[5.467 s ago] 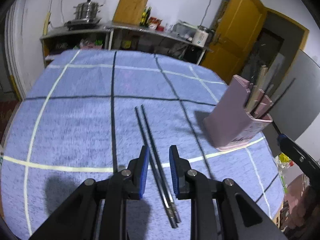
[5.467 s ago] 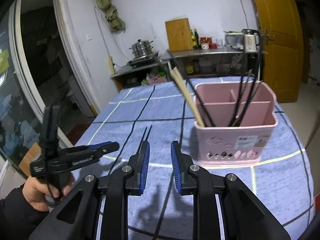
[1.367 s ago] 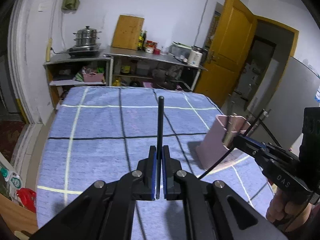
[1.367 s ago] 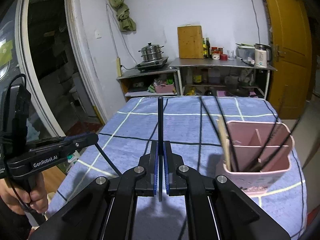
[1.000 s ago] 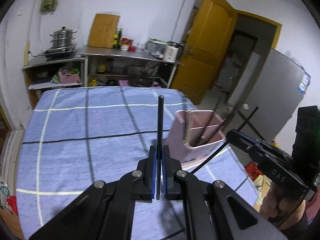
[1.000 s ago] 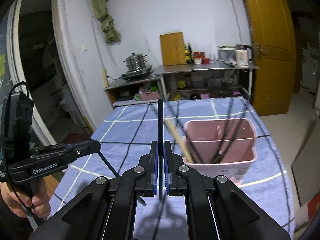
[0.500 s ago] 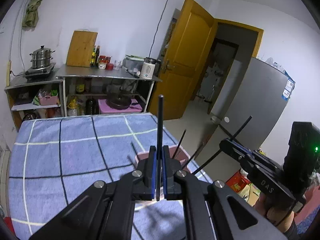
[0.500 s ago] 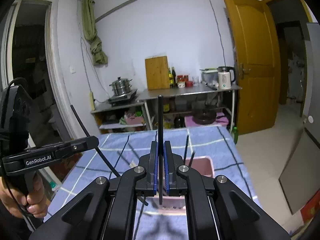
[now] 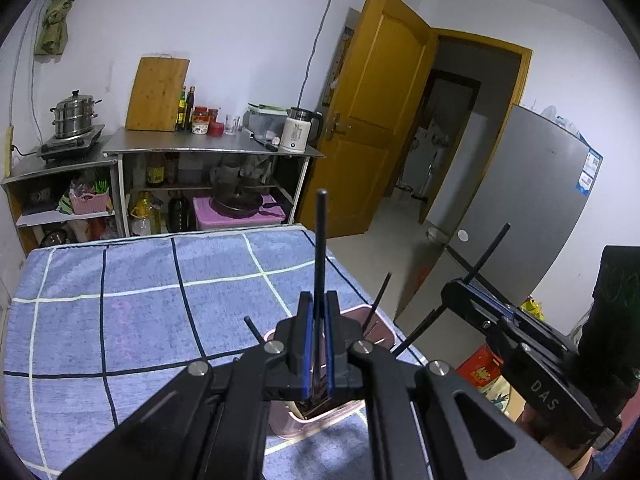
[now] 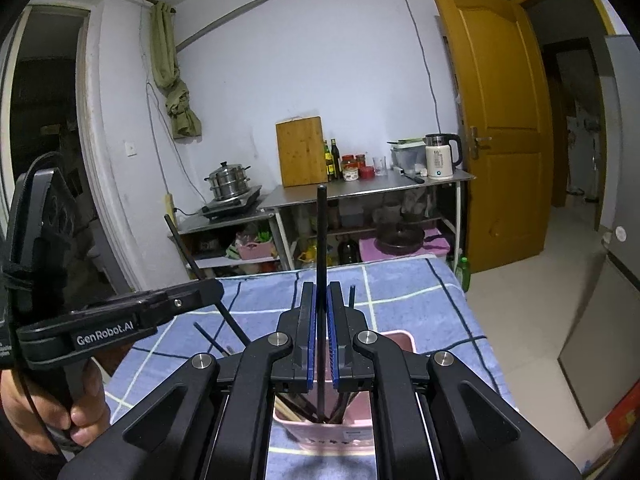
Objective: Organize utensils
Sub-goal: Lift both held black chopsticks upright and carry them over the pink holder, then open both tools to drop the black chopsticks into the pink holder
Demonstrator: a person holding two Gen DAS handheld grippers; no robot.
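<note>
We hold one black chopstick in each gripper, jaws pinched tight on its shaft: left gripper [image 9: 315,350] on the left chopstick [image 9: 320,248], right gripper [image 10: 321,344] on the right chopstick [image 10: 321,240]. Each lower tip sits just below the jaws over the pink holder [image 10: 394,338], which already carries several chopsticks; release remains, we judge.
</note>
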